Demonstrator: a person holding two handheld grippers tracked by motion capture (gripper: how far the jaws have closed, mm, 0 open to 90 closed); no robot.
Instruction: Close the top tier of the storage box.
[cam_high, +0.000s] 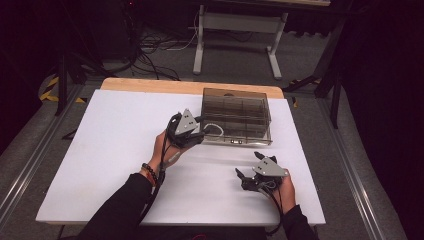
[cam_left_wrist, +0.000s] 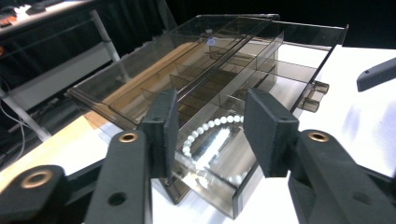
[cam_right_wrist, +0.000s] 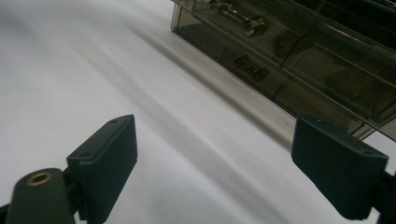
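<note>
Left claw (cam_high: 199, 134) is sitting at the middle of the high view, right at the lower-left corner of the smoky clear organizer box (cam_high: 235, 102), with its jaws partly spread and pinching nothing. In the left claw view the two black pads (cam_left_wrist: 268, 126) are standing on either side of a pulled-out drawer (cam_left_wrist: 219, 163), not touching its walls. Inside that drawer a white bead bracelet (cam_left_wrist: 208, 128) is lying in a curve, just beyond the pads and between them. The drawer's long axis is running away from the claw, toward the upper right of that view, into the box body with its rows of dividers. So the bracelet is lying straight ahead of and slightly below the left claw, and this hand is much the nearer one; any coming reach or drawer push would likely go along that axis.

Further right, in the lower right of the high view, the right claw (cam_high: 249, 165) is resting over the white counter (cam_high: 115, 150), well apart from the box, jaws wide apart and holding nothing. Its own view is showing the box front at the upper right, with small brass-coloured drawer handles (cam_right_wrist: 250, 25).

No brand, label or readable writing is appearing anywhere on the box or counter.
</note>
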